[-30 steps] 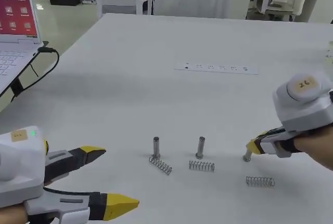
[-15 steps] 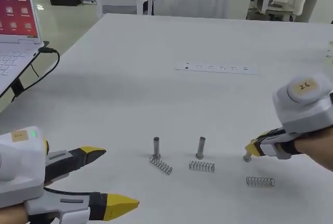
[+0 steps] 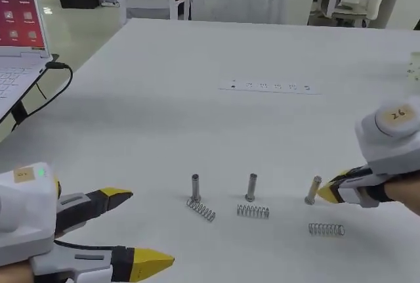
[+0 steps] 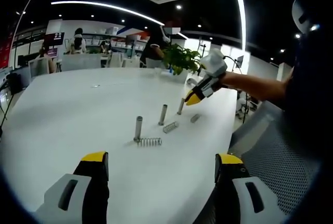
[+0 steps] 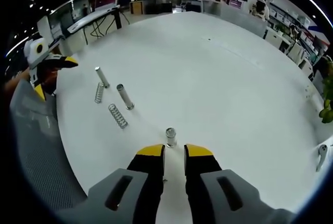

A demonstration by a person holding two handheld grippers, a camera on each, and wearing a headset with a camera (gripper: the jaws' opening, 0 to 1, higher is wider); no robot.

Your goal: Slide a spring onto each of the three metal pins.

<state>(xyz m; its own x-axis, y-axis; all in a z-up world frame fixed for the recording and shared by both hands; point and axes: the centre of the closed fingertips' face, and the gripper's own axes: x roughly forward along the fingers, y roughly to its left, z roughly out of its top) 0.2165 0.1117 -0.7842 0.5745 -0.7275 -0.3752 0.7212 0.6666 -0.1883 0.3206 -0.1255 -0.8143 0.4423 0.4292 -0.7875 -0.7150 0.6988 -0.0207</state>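
The right gripper (image 5: pixel 174 151) has drawn back toward the desk's (image 3: pixel 262 53) right edge, jaws a narrow gap apart and empty; the right pin (image 3: pixel 314 190), hidden by its tips before, now stands clear just ahead; its spring (image 3: pixel 326 229) lies closer to the near edge; the left gripper (image 3: pixel 141 226) waits wide apart, empty; no pin is sleeved yet.

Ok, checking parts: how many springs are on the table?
3: left spring beside the left pin, middle spring before the middle pin, right spring near the right pin. None seems hidden.
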